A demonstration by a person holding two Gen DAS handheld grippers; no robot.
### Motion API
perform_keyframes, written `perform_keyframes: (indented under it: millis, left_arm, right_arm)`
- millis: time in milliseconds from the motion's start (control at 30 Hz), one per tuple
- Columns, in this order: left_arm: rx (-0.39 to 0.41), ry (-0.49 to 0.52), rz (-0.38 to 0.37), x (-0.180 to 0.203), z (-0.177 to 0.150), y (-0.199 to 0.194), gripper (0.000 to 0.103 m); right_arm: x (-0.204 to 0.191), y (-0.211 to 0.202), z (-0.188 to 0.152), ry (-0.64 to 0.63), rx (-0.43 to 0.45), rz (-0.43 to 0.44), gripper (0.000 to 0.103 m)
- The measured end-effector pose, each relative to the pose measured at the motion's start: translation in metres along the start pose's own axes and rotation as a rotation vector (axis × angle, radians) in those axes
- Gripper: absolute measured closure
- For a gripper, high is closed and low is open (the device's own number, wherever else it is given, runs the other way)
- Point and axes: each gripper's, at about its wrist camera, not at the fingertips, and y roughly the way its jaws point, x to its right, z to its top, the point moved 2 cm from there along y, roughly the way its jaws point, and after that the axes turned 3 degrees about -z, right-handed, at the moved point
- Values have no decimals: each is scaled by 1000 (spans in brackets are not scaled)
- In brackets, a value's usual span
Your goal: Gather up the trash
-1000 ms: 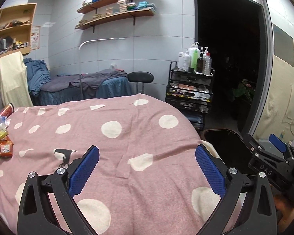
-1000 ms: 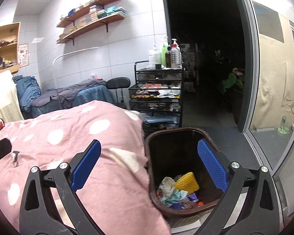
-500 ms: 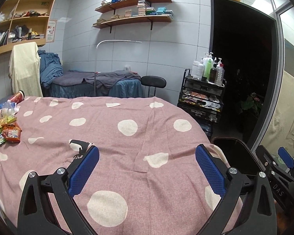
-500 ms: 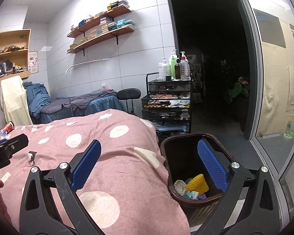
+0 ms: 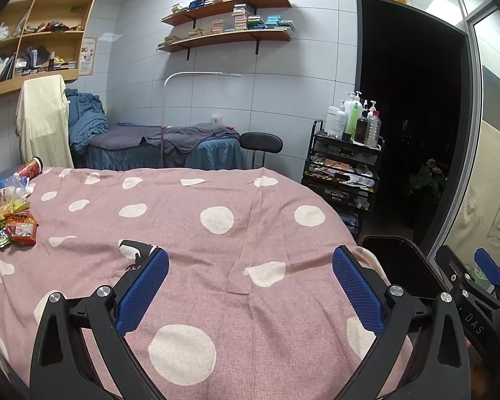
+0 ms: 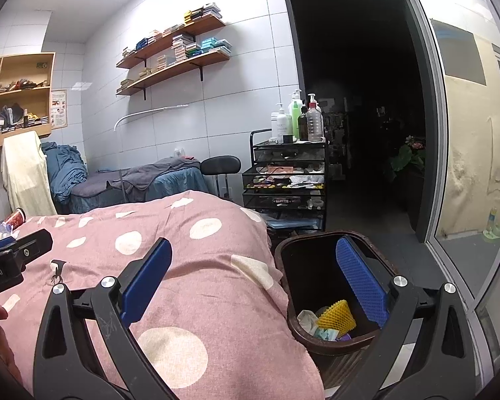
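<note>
We saw the trash (image 5: 11, 215), a cluster of snack wrappers, a plastic bottle and a red cup, lying at the far left edge of the bed (image 5: 236, 240) on its pink polka-dot cover. The brown bin (image 6: 320, 266) stood on the floor just beside the bed's right edge, with a yellow foam net (image 6: 336, 313) and crumpled scraps inside. Our left gripper (image 5: 250, 286) hung wide open and empty over the cover; our right gripper (image 6: 253, 283) was equally spread, holding nothing, straddling bed edge and bin.
</note>
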Motion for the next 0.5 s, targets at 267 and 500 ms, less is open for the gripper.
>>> perform_keyframes:
  millis: [267,500]
  left_arm:
    - [5,10,3,2,-1,-2,5]
    - [10,21,6,3,-2,-3,5]
  right_arm:
    - [4,-1,0,8,2,-2,6]
    - [6,0,1,10,2,-3,6]
